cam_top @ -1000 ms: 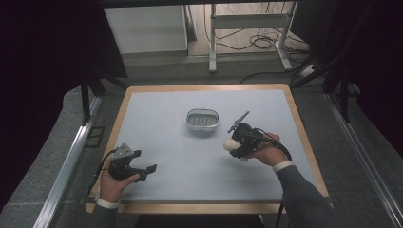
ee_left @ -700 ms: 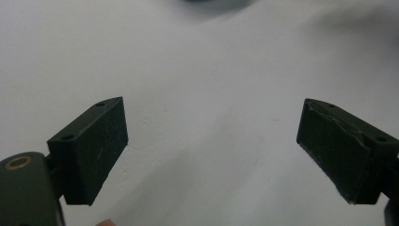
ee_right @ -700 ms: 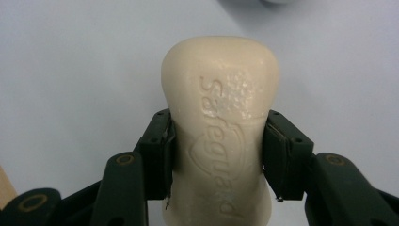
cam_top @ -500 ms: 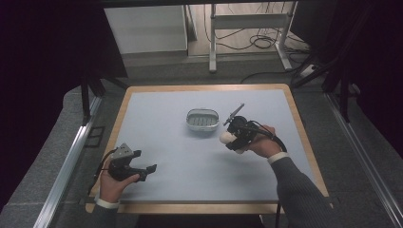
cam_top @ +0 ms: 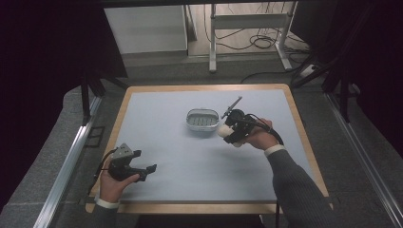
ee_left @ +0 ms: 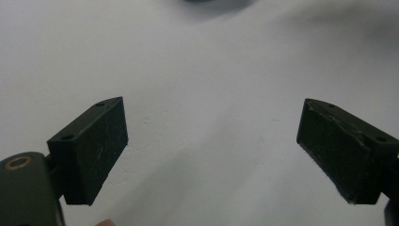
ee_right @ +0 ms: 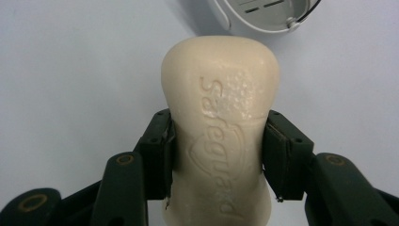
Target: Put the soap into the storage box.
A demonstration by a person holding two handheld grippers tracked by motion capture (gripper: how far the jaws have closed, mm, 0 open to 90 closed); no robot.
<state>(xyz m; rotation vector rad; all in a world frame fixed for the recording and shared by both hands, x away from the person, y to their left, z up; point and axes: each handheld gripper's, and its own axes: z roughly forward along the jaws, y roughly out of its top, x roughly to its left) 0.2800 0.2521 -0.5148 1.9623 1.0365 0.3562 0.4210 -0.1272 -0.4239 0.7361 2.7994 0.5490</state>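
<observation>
The soap bar (ee_right: 220, 127) sat pinched across its waist between the right gripper (ee_right: 219, 155) jaws, long axis running along them, free end pointing ahead toward the soap dish (ee_right: 263, 16). We judged the mid-bar grip was for a steady carry and drop into the dish just beyond. The left gripper (cam_top: 151, 168) rested well apart, jaws wide, holding nothing, over the table (cam_top: 190, 166).

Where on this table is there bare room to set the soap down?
Bare mat spans the middle, between the left tongs and the right tongs. The far-left corner beyond the soap dish is also free. It's crowded where the right tongs grip the soap beside the dish.
</observation>
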